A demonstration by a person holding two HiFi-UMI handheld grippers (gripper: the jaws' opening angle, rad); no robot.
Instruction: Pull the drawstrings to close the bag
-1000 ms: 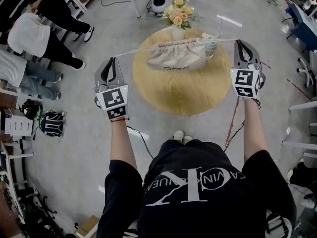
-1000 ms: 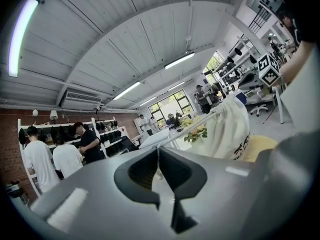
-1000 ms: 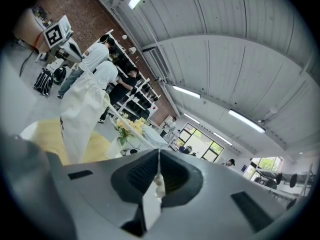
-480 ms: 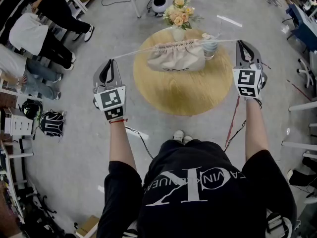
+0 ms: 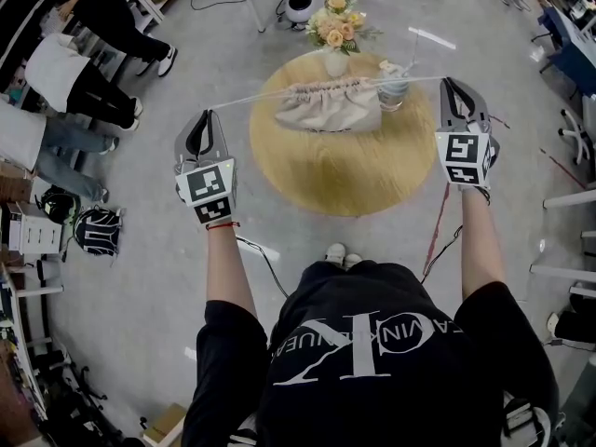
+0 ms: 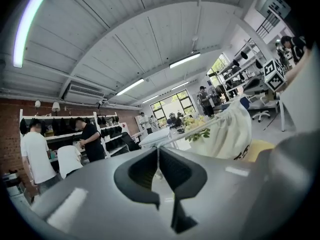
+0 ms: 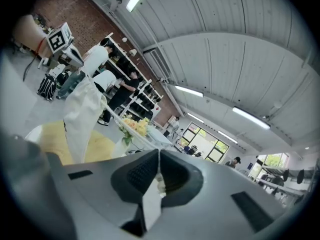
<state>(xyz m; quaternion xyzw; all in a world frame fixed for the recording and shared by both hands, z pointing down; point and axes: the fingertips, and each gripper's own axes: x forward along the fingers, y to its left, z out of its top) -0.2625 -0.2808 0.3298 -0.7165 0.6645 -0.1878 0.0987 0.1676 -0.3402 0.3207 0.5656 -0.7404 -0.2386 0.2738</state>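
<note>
A cream drawstring bag (image 5: 329, 107) hangs lifted over the round wooden table (image 5: 346, 177), its mouth gathered tight along a taut white drawstring (image 5: 256, 98). My left gripper (image 5: 206, 113) is shut on the string's left end, out beyond the table's left edge. My right gripper (image 5: 450, 81) is shut on the right end (image 5: 419, 77), at the table's right edge. In the left gripper view the bag (image 6: 227, 134) hangs to the right past the shut jaws. In the right gripper view the bag (image 7: 82, 116) hangs to the left, and the string (image 7: 132, 131) runs from it into the shut jaws.
A vase of yellow flowers (image 5: 335, 28) stands at the table's far edge, and a cup (image 5: 394, 87) sits beside the bag. People (image 5: 65, 73) stand at the upper left near a shelf. A red cable (image 5: 436, 222) runs across the floor on the right.
The bag has risen slightly and its mouth has bunched tighter as the string is pulled taut. Both grippers stay almost where they were, wide apart.
</note>
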